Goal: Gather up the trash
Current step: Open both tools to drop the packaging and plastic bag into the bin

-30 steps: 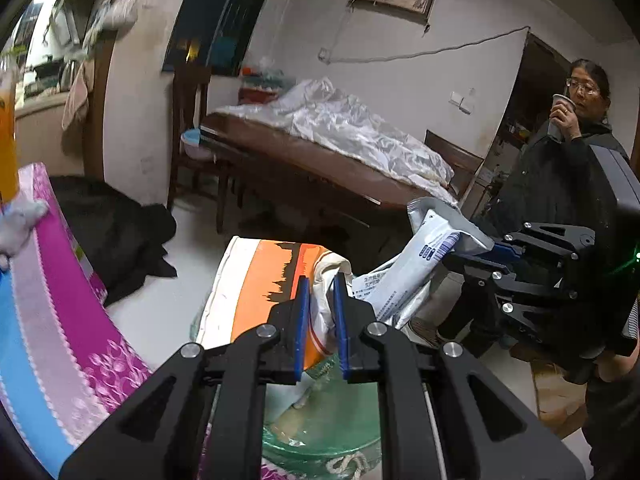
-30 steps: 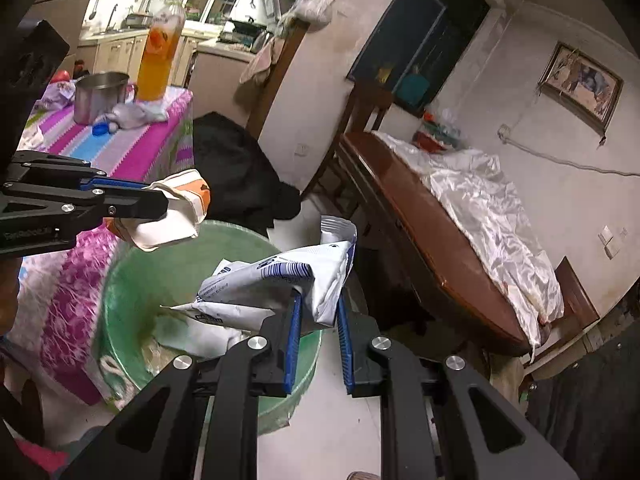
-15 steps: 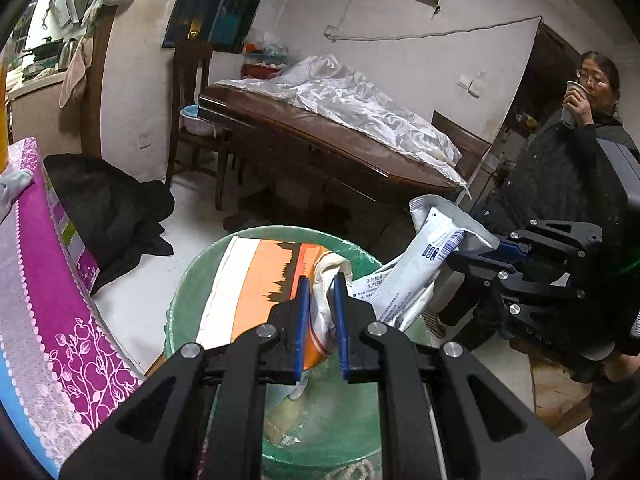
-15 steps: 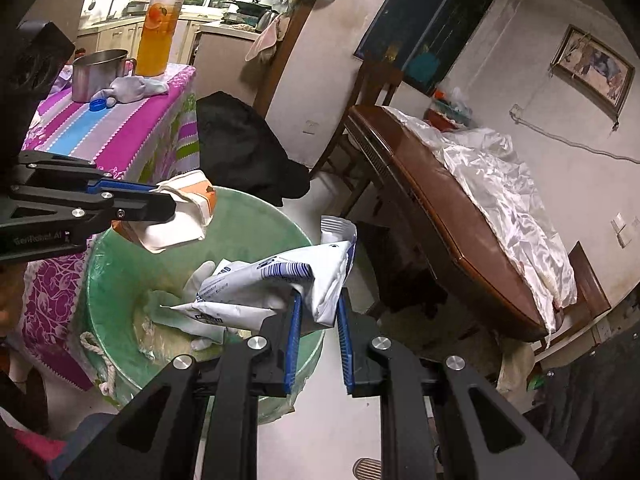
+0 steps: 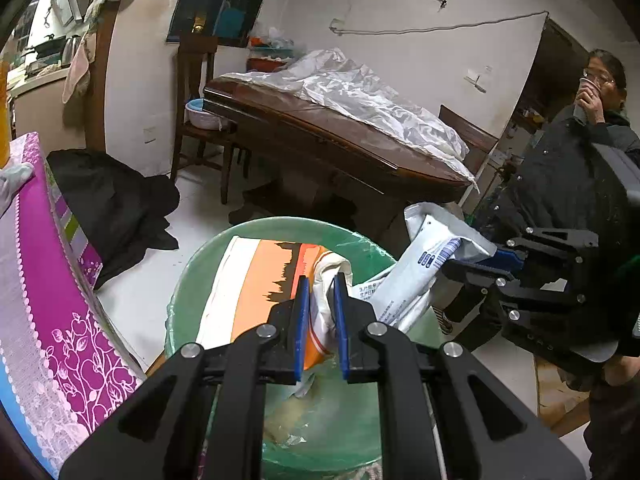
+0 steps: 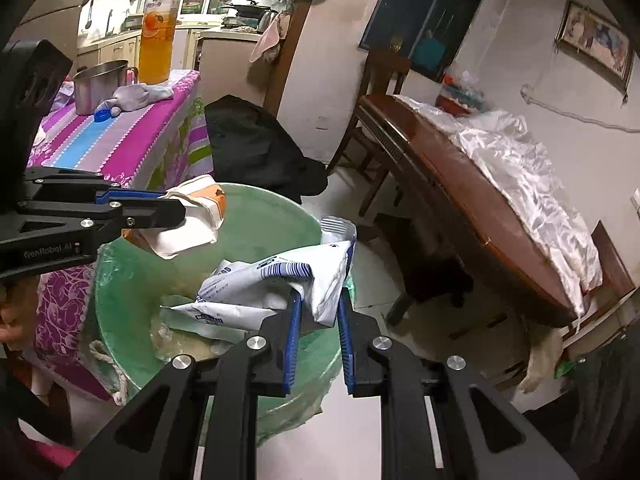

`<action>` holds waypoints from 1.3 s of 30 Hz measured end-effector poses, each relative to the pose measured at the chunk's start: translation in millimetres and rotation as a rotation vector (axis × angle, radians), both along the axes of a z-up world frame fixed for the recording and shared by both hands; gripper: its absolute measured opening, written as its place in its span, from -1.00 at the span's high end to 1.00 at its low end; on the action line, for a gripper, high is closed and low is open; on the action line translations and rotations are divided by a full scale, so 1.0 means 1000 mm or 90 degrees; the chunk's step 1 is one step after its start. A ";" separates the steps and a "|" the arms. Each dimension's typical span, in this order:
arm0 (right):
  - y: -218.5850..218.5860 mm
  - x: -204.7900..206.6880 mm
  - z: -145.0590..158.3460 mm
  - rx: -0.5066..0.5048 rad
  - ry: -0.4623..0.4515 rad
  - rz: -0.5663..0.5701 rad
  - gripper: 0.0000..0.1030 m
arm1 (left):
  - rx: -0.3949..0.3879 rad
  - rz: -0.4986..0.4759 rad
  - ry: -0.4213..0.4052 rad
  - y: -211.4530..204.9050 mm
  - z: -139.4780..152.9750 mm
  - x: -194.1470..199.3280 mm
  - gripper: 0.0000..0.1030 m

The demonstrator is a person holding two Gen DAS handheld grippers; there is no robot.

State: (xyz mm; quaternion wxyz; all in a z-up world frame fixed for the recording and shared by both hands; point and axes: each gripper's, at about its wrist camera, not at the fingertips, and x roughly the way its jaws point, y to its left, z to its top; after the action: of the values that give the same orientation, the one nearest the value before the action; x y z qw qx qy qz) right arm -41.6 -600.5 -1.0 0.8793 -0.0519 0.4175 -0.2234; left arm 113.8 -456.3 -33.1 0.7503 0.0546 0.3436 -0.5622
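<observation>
My left gripper [image 5: 320, 284] is shut on an orange and white wrapper [image 5: 256, 280], which hangs over the green bin [image 5: 192, 280]. To its right my right gripper [image 5: 472, 258] holds a white and blue packet [image 5: 428, 264] above the bin's rim. In the right wrist view that right gripper [image 6: 318, 300] is shut on the white and blue packet [image 6: 276, 284] over the green bin [image 6: 260, 232]. The left gripper [image 6: 176, 210] reaches in from the left with the orange and white wrapper [image 6: 192, 224]. Crumpled waste lies at the bin's bottom.
A table with a purple striped cloth [image 6: 108, 136] stands left of the bin and bears a steel pot [image 6: 100, 86] and an orange bottle [image 6: 158, 36]. A dark wooden table [image 5: 320, 136] with plastic sheeting is behind. A person [image 5: 592, 128] stands at the right.
Both grippers have sunk toward the green bin with their trash still held. The bin's inside now fills more of each view.
</observation>
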 end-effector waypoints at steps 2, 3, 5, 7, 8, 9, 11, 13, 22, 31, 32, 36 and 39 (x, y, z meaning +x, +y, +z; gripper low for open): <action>-0.003 0.000 -0.003 0.022 -0.006 0.000 0.64 | 0.002 0.002 -0.001 -0.001 -0.001 0.000 0.79; -0.004 -0.001 -0.005 0.029 -0.008 0.001 0.64 | 0.003 0.003 -0.001 -0.002 -0.001 -0.001 0.79; -0.007 -0.002 -0.007 0.054 -0.017 -0.003 0.64 | 0.006 0.004 -0.003 -0.002 -0.001 -0.002 0.79; -0.009 -0.003 -0.010 0.068 -0.023 -0.005 0.64 | 0.007 0.004 -0.004 -0.002 0.000 -0.003 0.79; -0.010 -0.003 -0.011 0.081 -0.028 -0.005 0.64 | 0.007 0.004 -0.005 -0.003 0.001 -0.004 0.79; -0.010 -0.004 -0.013 0.083 -0.028 -0.006 0.64 | 0.006 0.003 -0.005 -0.003 0.002 -0.004 0.79; -0.009 -0.003 -0.016 0.087 -0.028 -0.005 0.64 | 0.005 0.001 -0.007 -0.004 0.003 -0.006 0.79; -0.009 -0.003 -0.016 0.086 -0.028 -0.005 0.64 | 0.004 0.001 -0.008 -0.005 0.003 -0.006 0.79; -0.013 -0.007 -0.014 0.089 -0.034 -0.006 0.64 | 0.007 0.000 -0.009 -0.005 0.002 -0.006 0.79; -0.017 -0.011 -0.010 0.087 -0.042 -0.005 0.52 | 0.008 -0.002 -0.010 -0.005 -0.002 -0.004 0.78; -0.018 -0.012 -0.009 0.087 -0.049 -0.007 0.41 | 0.010 0.000 -0.011 -0.005 -0.003 -0.004 0.78; -0.020 -0.017 -0.009 0.090 -0.064 -0.013 -0.04 | 0.010 0.035 -0.004 0.001 -0.005 0.005 0.03; -0.020 -0.018 -0.009 0.092 -0.065 -0.016 -0.04 | 0.007 0.052 -0.003 0.005 -0.005 0.010 0.00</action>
State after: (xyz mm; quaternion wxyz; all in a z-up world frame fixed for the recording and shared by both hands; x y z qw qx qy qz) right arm -59.7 -620.3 -10.5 0.8981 0.0285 0.3878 -0.2056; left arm 123.9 -451.3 -38.1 0.7728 0.0461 0.3472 -0.5293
